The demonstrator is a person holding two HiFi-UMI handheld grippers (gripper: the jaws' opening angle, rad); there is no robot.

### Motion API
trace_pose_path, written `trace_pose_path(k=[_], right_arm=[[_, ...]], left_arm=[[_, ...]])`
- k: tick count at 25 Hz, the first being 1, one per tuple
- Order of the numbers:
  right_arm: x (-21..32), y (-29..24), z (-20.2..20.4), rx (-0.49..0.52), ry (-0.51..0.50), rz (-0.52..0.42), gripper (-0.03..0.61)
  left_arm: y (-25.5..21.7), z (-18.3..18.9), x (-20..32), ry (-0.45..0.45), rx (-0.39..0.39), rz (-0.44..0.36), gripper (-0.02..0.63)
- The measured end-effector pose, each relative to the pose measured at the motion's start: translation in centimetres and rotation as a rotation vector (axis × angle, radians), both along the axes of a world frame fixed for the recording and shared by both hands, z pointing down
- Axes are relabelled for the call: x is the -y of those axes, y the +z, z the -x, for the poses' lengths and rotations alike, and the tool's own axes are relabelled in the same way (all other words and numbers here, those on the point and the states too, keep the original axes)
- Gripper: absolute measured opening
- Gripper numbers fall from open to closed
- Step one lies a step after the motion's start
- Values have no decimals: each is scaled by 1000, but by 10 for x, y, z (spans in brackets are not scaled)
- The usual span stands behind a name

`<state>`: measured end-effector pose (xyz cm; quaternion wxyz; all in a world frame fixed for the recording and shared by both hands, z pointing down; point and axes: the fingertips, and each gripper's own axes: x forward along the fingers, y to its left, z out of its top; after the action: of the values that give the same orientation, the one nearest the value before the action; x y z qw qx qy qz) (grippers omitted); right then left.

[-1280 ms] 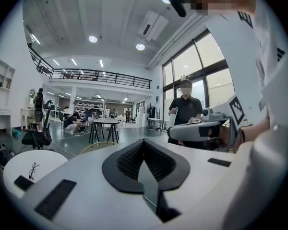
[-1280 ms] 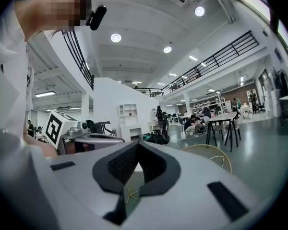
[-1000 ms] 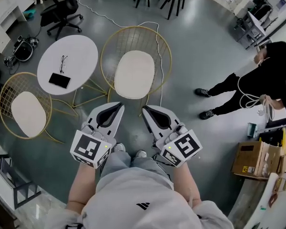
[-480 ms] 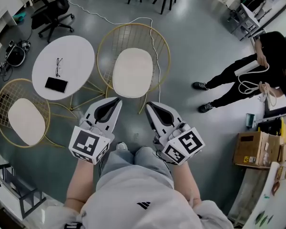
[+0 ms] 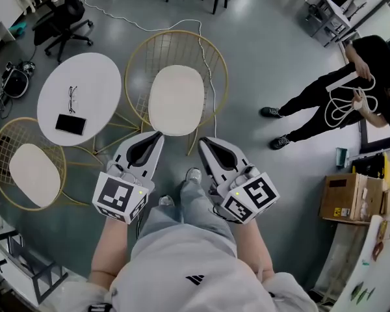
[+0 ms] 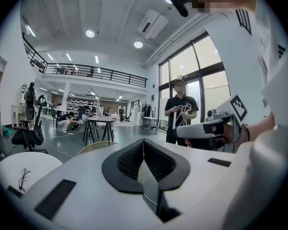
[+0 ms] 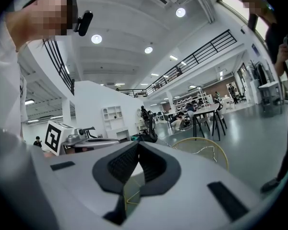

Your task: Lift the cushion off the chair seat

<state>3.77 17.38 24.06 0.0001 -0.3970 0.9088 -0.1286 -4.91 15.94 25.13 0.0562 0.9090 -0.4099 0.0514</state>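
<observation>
Stepped nearer the cushion [image 5: 176, 100] on the gold wire chair [image 5: 175, 47], with left gripper [image 5: 159, 134] and right gripper [image 5: 201, 140] both closed tight and empty; open jaws before lifting.

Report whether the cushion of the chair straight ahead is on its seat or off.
On the seat: the cushion lies flat in the gold wire chair; left hand-held gripper and right hand-held gripper are short of it.

Large open-plan office or lab hall, polished grey floor [image 5: 266, 57], railed mezzanine [image 6: 96, 73] under round ceiling lights [image 6: 90, 33], tall windows [image 6: 192, 80], black office chair [image 5: 65, 18] at eleven o'clock, work tables [image 6: 101, 118] at twelve, cardboard box [image 5: 341, 207] at four
</observation>
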Motion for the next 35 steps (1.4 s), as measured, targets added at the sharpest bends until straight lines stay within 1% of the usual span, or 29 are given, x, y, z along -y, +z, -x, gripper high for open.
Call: trace_pose_path(k=[8, 15, 21, 26, 29, 35], right_arm=[[58, -5, -13, -4, -42, -6, 11], [111, -12, -36, -10, -84, -18, 11], [138, -8, -60, -3, -118, -18, 11], [155, -4, -72, 17, -138, -7, 11], [161, 2, -72, 32, -134, 11, 11], [179, 7, -61, 31, -91, 42, 11]], left_arm=[[-5, -13, 53, -45, 2, -3, 14], [-12, -32, 101, -102, 4, -15, 14], [-10, -51, 123, -156, 20, -12, 14], [-12, -63, 136, -183, 44, -14, 14], [-8, -61, 140, -187, 51, 5, 14], [-1, -38, 158, -185, 60, 31, 14]])
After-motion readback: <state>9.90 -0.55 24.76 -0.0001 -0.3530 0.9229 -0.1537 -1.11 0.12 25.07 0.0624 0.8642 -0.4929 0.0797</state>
